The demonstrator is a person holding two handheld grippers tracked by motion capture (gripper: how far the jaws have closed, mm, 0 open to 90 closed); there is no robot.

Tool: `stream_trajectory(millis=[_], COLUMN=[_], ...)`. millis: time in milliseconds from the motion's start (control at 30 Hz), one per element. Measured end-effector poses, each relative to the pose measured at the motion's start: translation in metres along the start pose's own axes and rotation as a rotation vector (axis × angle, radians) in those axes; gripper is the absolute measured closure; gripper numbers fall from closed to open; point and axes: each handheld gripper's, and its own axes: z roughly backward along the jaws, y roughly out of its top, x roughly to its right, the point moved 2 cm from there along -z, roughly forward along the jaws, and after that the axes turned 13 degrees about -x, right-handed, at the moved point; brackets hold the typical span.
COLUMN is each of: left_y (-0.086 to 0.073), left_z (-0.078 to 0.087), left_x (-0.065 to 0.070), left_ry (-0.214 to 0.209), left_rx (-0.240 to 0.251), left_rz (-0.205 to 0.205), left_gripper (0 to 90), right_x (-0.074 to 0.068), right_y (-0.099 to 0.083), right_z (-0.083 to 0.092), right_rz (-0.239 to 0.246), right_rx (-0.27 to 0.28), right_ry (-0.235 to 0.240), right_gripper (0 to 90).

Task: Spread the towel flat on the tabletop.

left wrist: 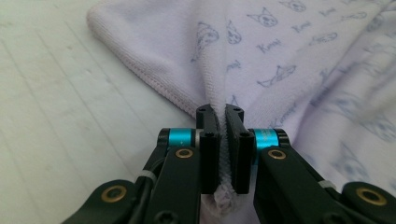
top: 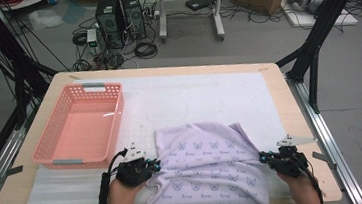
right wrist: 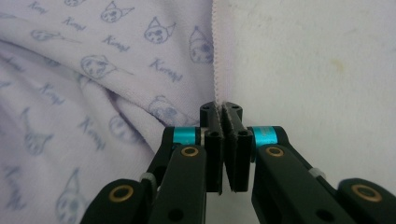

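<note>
A lilac towel (top: 208, 167) printed with small cartoon faces lies rumpled on the white mat at the table's near edge. My left gripper (top: 154, 166) is shut on the towel's left side; in the left gripper view a fold of the towel (left wrist: 280, 60) is pinched between the jaws of that gripper (left wrist: 223, 112). At the towel's right side my right gripper (top: 264, 158) is shut on its edge. The right gripper view has the towel's hemmed edge (right wrist: 217, 70) running down into the closed jaws of that gripper (right wrist: 221, 111).
A salmon-pink plastic basket (top: 53, 154) stands empty at the table's left, just beyond my left hand. A white mat (top: 194, 100) covers the tabletop. Black frame legs (top: 310, 54) rise past the right edge; computers and cables sit on the floor beyond.
</note>
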Motion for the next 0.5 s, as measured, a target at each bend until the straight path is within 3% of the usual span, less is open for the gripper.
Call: stream_trajectory(millis=[67,100,167,233,300,367,500], left_y=[0.0,0.002,0.008,0.015,0.022,0.029,0.041], left_z=[0.002,0.002,0.002,0.002,0.0,-0.005,-0.014], left_x=[0.001,-0.001,-0.004,-0.008,-0.012,-0.018,-0.026], left_ry=[0.005,0.007,-0.006,-0.013,-0.051,-0.062,-0.039], left_rx=[0.011,0.021,0.045,0.078,0.11,0.115,0.11], left_rz=[-0.004,0.006,0.015,0.011,0.032,0.037,0.063], left_gripper=[76.2,66.2,58.0,52.1,48.9,47.6,46.5], right_x=[-0.001,-0.001,0.001,0.004,0.008,0.012,0.022], right_y=[-0.001,0.001,0.011,0.026,0.045,0.063,0.093], right_z=[0.002,0.003,0.005,0.005,0.001,-0.007,-0.031], right_rz=[0.007,0.003,-0.005,-0.01,-0.018,-0.022,-0.031], right_rx=[0.0,0.011,0.053,0.086,0.1,0.106,0.067], right_ry=[0.006,0.0,-0.008,-0.008,-0.015,-0.012,-0.058], right_gripper=[74.1,68.2,61.5,61.3,61.4,60.1,58.2])
